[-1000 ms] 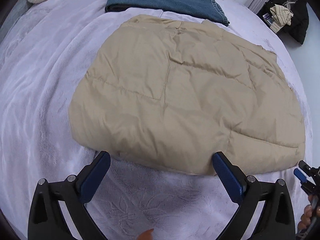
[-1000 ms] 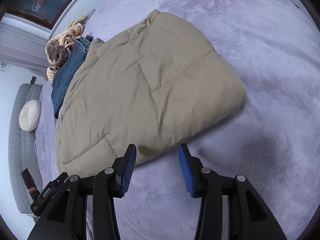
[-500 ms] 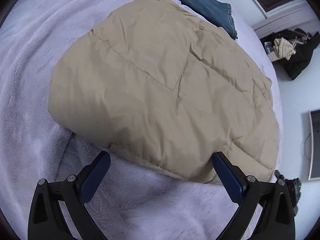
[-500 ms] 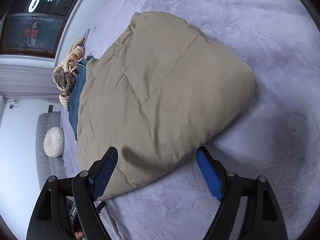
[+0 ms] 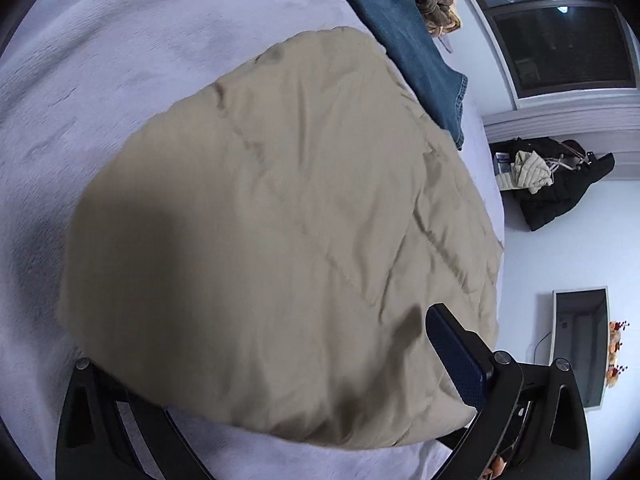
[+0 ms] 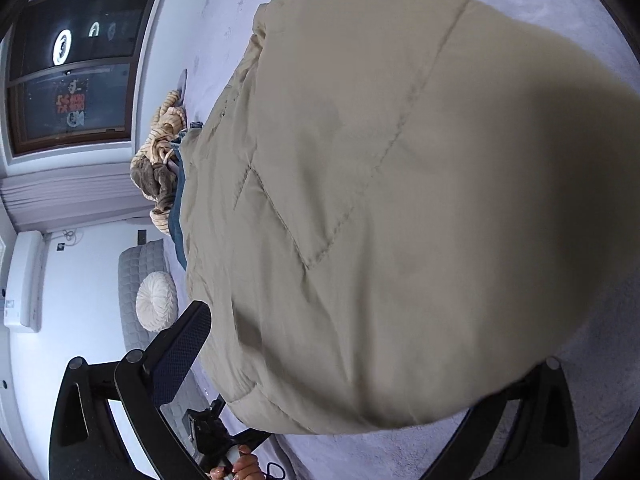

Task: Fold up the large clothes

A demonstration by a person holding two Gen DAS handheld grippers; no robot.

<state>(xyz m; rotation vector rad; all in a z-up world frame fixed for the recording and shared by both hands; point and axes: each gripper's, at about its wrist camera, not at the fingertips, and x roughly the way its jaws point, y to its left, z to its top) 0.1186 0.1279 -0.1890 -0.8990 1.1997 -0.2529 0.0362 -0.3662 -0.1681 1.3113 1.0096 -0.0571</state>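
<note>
Quilted beige jacket (image 5: pixel 280 232) bulges between both wide-spread grippers — left (image 5: pixel 256 364) holds nothing, right (image 6: pixel 376 344) opening, unclamped — so shallow bites on its puffy edge may slip.

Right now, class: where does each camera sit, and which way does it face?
Left wrist: on the left gripper, looking down over the tan quilted garment; its fingers straddle the near edge.
Right wrist: on the right gripper, same garment from the other end; its opening fingers straddle it, a hand below.
Shared: garment, jeans, lilac bedcover.
</note>
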